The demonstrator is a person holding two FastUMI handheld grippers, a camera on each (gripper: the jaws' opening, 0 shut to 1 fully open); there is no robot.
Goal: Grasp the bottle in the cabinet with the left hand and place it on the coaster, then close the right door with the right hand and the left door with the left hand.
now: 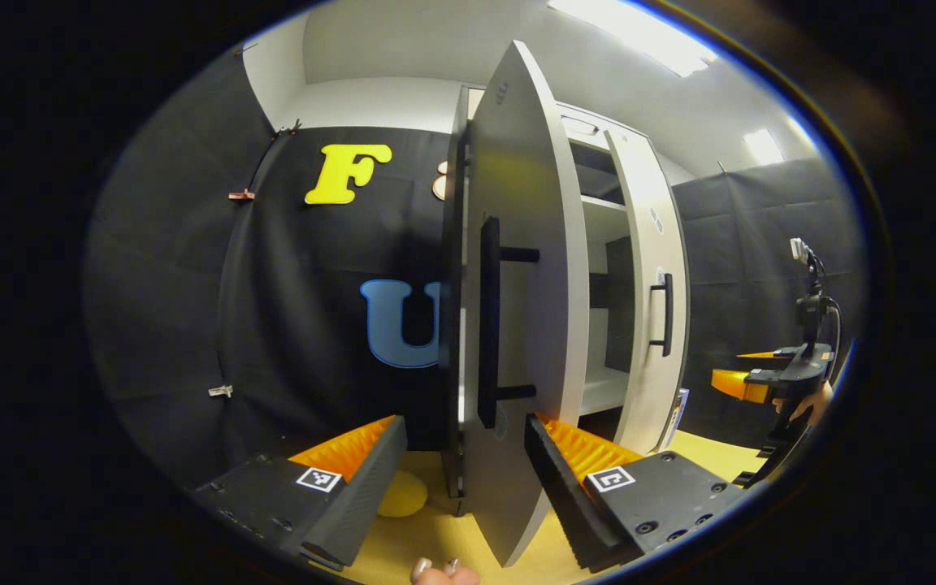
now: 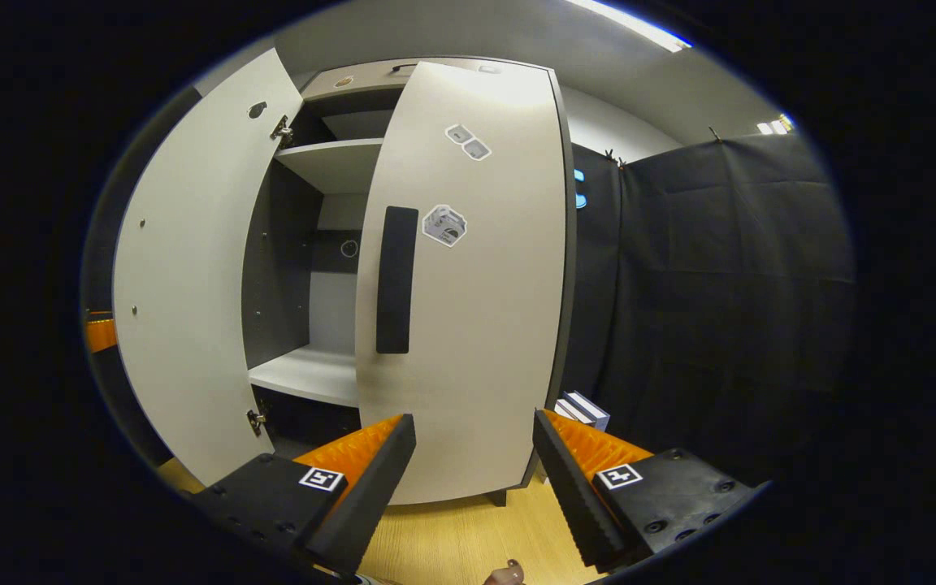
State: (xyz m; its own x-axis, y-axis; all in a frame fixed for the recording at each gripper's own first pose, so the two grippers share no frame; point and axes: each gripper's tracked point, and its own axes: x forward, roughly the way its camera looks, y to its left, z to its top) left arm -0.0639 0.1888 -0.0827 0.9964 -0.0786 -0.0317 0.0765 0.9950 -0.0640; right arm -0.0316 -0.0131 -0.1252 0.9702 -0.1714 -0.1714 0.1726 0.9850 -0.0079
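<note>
The grey cabinet's left door (image 1: 517, 268) stands open, edge-on before me, its black handle (image 1: 488, 321) facing me. My left gripper (image 1: 464, 431) is open, and the door's lower part stands between its fingers. A yellow coaster (image 1: 401, 493) lies on the wooden table (image 1: 435, 536), partly behind the left finger. The right door (image 2: 468, 284), with its black handle (image 2: 396, 280), is partly swung in; my right gripper (image 2: 472, 471) is open just before it. That right gripper (image 1: 785, 374) also appears far right, held by a hand. The cabinet shelf (image 2: 305, 374) looks bare.
The open left door (image 2: 192, 284) juts out at the left of the right gripper view, an orange part of the left gripper (image 2: 98, 333) behind it. A small stack of books (image 2: 582, 406) sits beside the cabinet's right foot. Black cloth walls surround the booth.
</note>
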